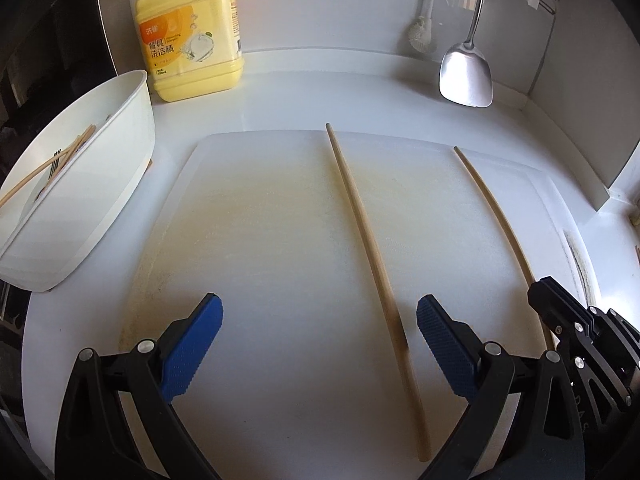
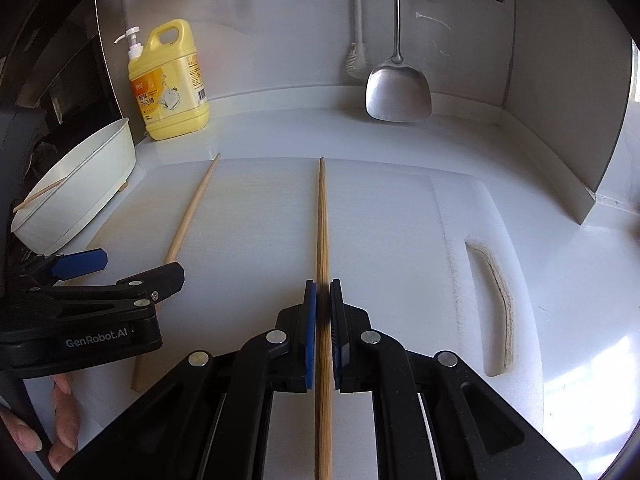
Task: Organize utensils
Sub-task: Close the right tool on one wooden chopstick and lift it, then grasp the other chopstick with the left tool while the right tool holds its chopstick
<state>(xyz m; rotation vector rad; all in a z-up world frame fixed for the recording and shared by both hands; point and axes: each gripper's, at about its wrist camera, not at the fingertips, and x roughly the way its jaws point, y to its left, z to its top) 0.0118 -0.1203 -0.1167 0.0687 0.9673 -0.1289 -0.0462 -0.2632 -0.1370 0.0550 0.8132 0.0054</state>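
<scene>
Two wooden chopsticks are on a white cutting board (image 1: 260, 240). My right gripper (image 2: 323, 288) is shut on the near part of one chopstick (image 2: 322, 220), which points straight away from it; this stick is the right-hand chopstick (image 1: 500, 220) in the left wrist view. The other chopstick (image 1: 360, 216) lies flat between the open fingers of my left gripper (image 1: 320, 312), close to the right pad (image 1: 440, 340). In the right wrist view, the left gripper (image 2: 132, 268) hovers over that chopstick (image 2: 188, 220). A white tub (image 1: 132, 128) at the left holds several chopsticks and a fork.
A yellow detergent bottle (image 1: 192, 40) stands at the back left beside the tub (image 2: 116, 148). A steel spatula (image 2: 398, 92) and a brush (image 2: 358, 60) hang on the back wall. A wall panel (image 2: 560, 120) closes the right side. A hand's fingers (image 2: 64, 420) show bottom left.
</scene>
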